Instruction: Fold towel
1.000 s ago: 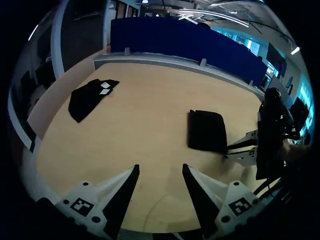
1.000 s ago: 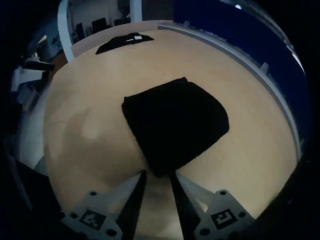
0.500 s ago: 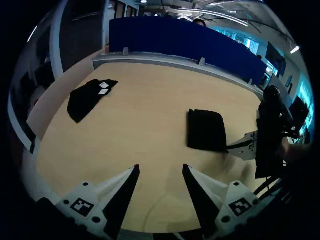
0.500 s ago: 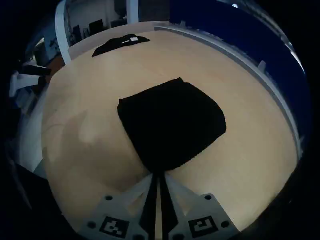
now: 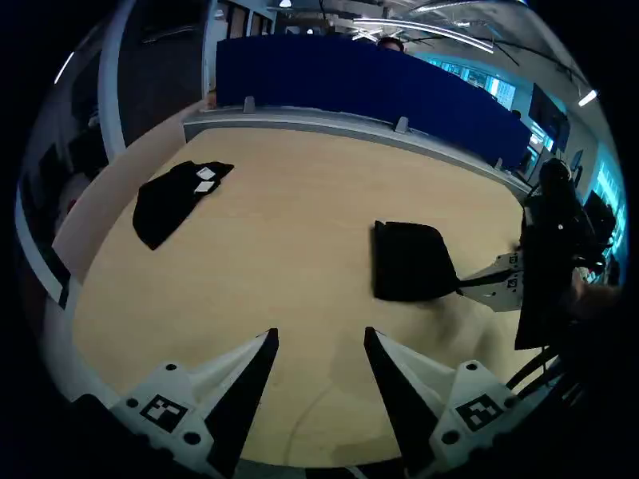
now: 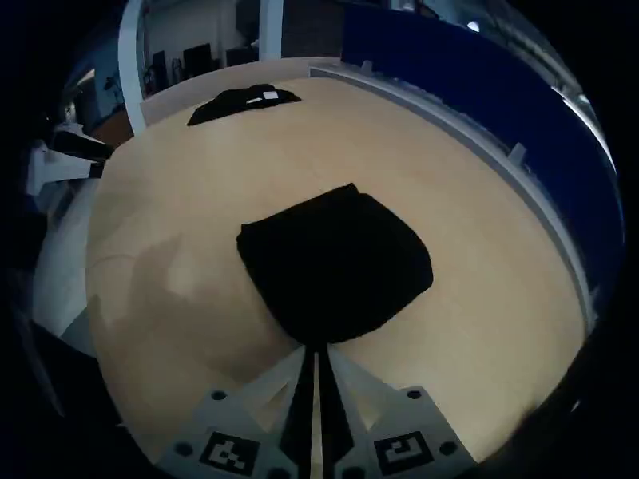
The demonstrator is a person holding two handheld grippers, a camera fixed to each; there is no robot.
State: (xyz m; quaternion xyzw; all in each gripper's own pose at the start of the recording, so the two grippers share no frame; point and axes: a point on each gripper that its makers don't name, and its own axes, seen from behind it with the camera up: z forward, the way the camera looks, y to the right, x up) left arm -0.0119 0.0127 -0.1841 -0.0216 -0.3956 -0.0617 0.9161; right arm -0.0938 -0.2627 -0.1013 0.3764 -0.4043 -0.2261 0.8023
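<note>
A black towel (image 6: 335, 259), folded into a small rectangle, lies on the light wooden table (image 6: 471, 263). My right gripper (image 6: 317, 351) is shut on the towel's near edge. In the left gripper view the same towel (image 5: 409, 259) sits right of centre, its right corner drawn to a point at the right gripper (image 5: 462, 281), which a hand holds from the right. My left gripper (image 5: 319, 331) hovers open over bare table near the front edge, well away from the towel. The left gripper (image 6: 64, 156) also shows at the far left of the right gripper view.
A second black cloth (image 5: 172, 199) with white tags lies crumpled at the table's far left corner, also seen as the cloth (image 6: 240, 100) at the top. A blue partition (image 5: 359, 80) runs along the table's far side.
The right gripper closed on the towel's near edge, then drew back and up a little, pulling that corner to a point. The left gripper stayed still and open.
</note>
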